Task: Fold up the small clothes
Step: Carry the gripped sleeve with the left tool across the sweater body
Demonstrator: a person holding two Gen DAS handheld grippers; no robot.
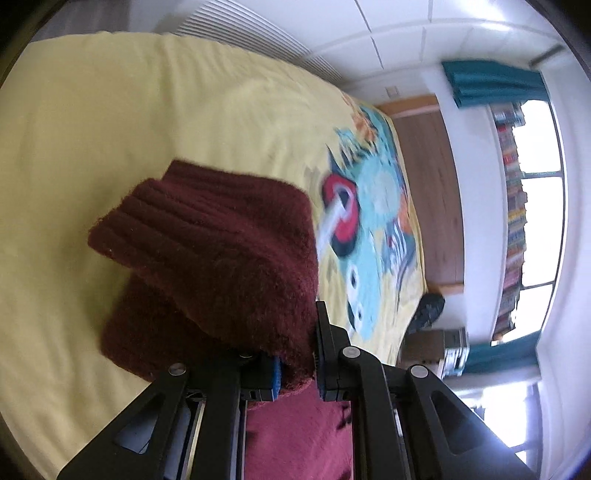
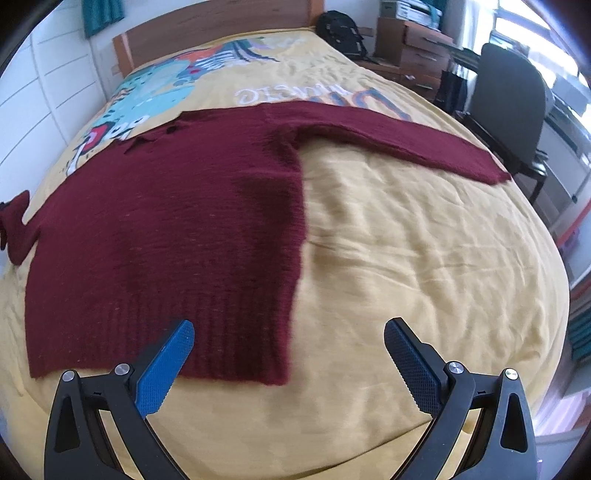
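Observation:
A dark red knitted sweater lies flat on a yellow bed cover, its right sleeve stretched out toward the right. My right gripper is open and empty, hovering over the sweater's bottom right hem corner. In the left wrist view my left gripper is shut on the sweater's left sleeve, holding its ribbed cuff end lifted and draped above the cover. Part of that lifted sleeve shows at the left edge of the right wrist view.
The cover carries a colourful cartoon print near the wooden headboard. A black backpack, wooden drawers and a dark office chair stand beyond the bed's right side. White wall on the left.

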